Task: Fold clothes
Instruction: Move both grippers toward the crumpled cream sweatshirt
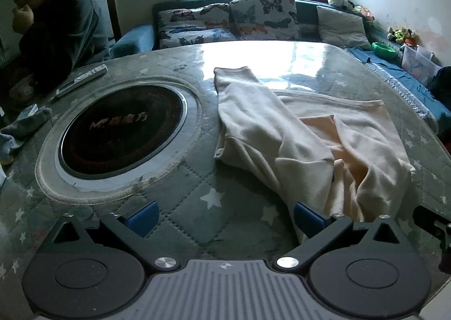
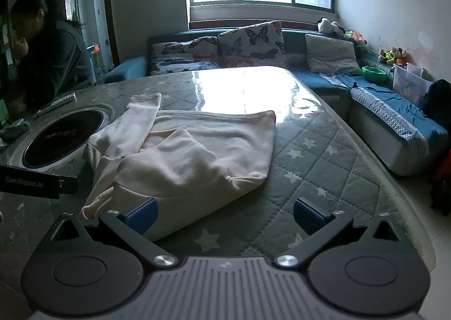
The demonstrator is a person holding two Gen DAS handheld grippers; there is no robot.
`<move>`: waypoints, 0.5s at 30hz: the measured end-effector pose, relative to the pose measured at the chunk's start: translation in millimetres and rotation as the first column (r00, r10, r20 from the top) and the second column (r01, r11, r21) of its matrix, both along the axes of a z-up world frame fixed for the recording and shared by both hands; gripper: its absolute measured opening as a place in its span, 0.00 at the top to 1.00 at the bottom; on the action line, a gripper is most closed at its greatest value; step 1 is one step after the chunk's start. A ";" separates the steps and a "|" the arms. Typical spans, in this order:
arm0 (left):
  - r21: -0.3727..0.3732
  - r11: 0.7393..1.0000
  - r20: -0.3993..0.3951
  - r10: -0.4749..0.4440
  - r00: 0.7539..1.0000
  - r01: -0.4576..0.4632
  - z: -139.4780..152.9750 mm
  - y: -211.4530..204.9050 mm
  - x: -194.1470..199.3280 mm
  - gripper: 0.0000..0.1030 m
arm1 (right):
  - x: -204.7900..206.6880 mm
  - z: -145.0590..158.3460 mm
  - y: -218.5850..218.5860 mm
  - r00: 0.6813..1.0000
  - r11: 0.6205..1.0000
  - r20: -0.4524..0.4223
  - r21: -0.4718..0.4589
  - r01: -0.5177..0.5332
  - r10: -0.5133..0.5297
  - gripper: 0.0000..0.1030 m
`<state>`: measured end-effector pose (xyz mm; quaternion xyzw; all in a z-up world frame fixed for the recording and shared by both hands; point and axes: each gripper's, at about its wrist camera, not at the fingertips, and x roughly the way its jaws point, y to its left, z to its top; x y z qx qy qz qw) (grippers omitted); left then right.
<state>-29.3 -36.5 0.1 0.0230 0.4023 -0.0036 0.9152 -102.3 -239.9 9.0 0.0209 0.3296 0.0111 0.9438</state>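
A cream long-sleeved garment (image 1: 310,136) lies rumpled on the star-patterned table cover (image 1: 197,184), one sleeve folded across its body toward the far left. It also shows in the right wrist view (image 2: 197,156). My left gripper (image 1: 224,218) is open and empty, just above the cover at the garment's near left edge; its right finger is beside the cloth. My right gripper (image 2: 225,215) is open and empty at the garment's near right corner; its left finger is at the cloth's edge. The left gripper's body (image 2: 36,183) shows at the left in the right wrist view.
A round black cooktop (image 1: 121,131) is set into the table left of the garment. A remote (image 1: 81,80) and a grey cloth (image 1: 22,128) lie at the far left. A person (image 1: 56,18) sits there. A blue sofa with cushions (image 2: 253,46) wraps the far and right sides.
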 end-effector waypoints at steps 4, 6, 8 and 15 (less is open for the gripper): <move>0.007 1.000 -0.008 -0.002 1.000 0.002 -0.6 -1.0 1.3 0.00 | 1.6 -0.1 0.8 1.000 1.000 -0.005 -0.003 0.000 0.000 0.00; 0.010 1.000 -0.012 -0.003 1.000 0.003 -1.0 -1.6 2.0 0.00 | 2.5 0.4 0.9 1.000 1.000 -0.007 -0.001 -0.002 0.002 0.00; 0.014 1.000 -0.016 -0.004 1.000 0.005 -1.3 -2.1 2.6 0.00 | 3.3 0.8 1.9 1.000 1.000 -0.009 -0.004 -0.005 0.005 0.00; 0.018 1.000 -0.021 -0.008 1.000 0.009 -1.4 -3.7 5.2 0.00 | 6.7 2.0 4.7 1.000 1.000 -0.020 -0.009 -0.008 0.008 0.00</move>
